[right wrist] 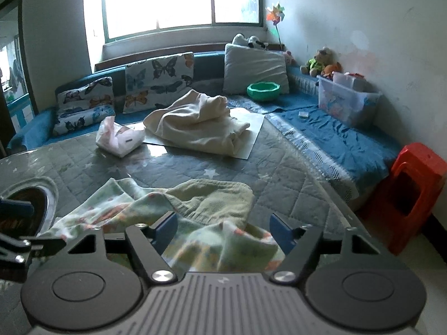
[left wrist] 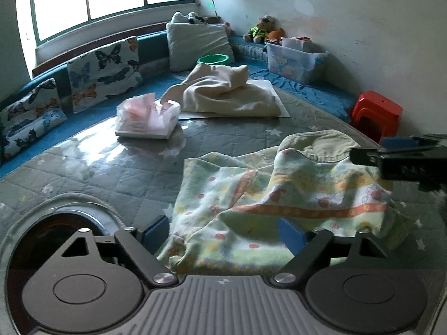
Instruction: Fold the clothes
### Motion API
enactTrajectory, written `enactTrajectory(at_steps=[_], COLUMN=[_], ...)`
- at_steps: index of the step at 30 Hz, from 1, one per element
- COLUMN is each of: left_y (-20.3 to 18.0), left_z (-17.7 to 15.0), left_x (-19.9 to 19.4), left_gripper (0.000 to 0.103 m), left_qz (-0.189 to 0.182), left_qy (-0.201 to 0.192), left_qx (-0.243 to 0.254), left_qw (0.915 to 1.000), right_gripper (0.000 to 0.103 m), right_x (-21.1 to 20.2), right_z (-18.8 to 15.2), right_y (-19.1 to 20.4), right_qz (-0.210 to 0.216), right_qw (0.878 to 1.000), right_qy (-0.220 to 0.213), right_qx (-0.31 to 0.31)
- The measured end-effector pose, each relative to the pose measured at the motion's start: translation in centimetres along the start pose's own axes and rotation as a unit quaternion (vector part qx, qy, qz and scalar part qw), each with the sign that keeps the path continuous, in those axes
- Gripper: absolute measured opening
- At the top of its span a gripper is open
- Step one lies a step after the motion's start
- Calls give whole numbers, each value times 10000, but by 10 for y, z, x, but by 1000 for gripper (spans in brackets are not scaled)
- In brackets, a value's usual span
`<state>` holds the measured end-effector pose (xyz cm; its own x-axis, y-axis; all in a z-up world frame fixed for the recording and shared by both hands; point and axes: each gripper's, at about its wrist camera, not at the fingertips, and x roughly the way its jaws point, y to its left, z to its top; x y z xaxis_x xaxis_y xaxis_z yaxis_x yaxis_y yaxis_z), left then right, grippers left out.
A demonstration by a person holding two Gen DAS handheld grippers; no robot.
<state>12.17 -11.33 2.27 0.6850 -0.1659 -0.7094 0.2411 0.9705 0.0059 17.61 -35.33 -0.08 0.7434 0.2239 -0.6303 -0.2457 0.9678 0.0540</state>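
A crumpled pale green patterned garment (left wrist: 279, 195) with orange stripes lies on the grey quilted table, also in the right wrist view (right wrist: 195, 209). My left gripper (left wrist: 223, 234) is open, its blue pads on either side of the garment's near left edge. My right gripper (right wrist: 223, 231) is open around the garment's near right part; it shows at the right edge of the left wrist view (left wrist: 402, 159). A cream cloth (left wrist: 223, 92) lies folded loosely on a white sheet at the back, also in the right wrist view (right wrist: 195, 125).
A pink tissue pack (left wrist: 148, 120) sits left of the cream cloth. A round hole (left wrist: 69, 223) is in the table at the near left. Butterfly cushions (right wrist: 159, 78), a green bowl (right wrist: 262, 90), a clear bin (right wrist: 346, 103) and a red stool (right wrist: 413, 187) are around the table.
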Motion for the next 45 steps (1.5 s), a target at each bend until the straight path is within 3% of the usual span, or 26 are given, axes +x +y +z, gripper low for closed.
enactTrajectory(at_steps=[6,12,15,17,20,23,28,32,39,45], left_y=[9,23,30,34,38,41,44,45,42,32], left_z=[6,10,9,9,9,10,13,15,16,8], left_x=[7,11,12,12,8,3,-11,-25,-41,-25], left_gripper=[78,78,79,79,79,79,80,82,86,88], left_qz=[-93,30,97,140,178,226,266,293,210,208], left_qy=[13,10,32,44,26,-21,-151,-294,-407,-141], left_qx=[-86,-254,-307,-352,-407,-468,-523,-551,-577,-519], left_qw=[9999,9997,9995,9993,9990,9986,9982,9976,9973,9983], right_gripper=[68,61,52,35,17,8,5,5,5,7], right_x=[27,55,59,58,45,21,-32,-80,-123,-136], right_z=[12,13,9,7,7,7,-6,-35,-101,-127], right_y=[-8,-13,-15,-16,-15,-10,19,53,96,99], right_qz=[119,95,174,236,332,550,1113,1672,2220,2543], right_qw=[9996,9985,9977,9975,9981,9980,9931,9788,9503,9383], right_qy=[206,511,596,584,389,168,-138,-271,155,527], right_qx=[157,192,270,313,334,278,-343,-1150,-2176,-2282])
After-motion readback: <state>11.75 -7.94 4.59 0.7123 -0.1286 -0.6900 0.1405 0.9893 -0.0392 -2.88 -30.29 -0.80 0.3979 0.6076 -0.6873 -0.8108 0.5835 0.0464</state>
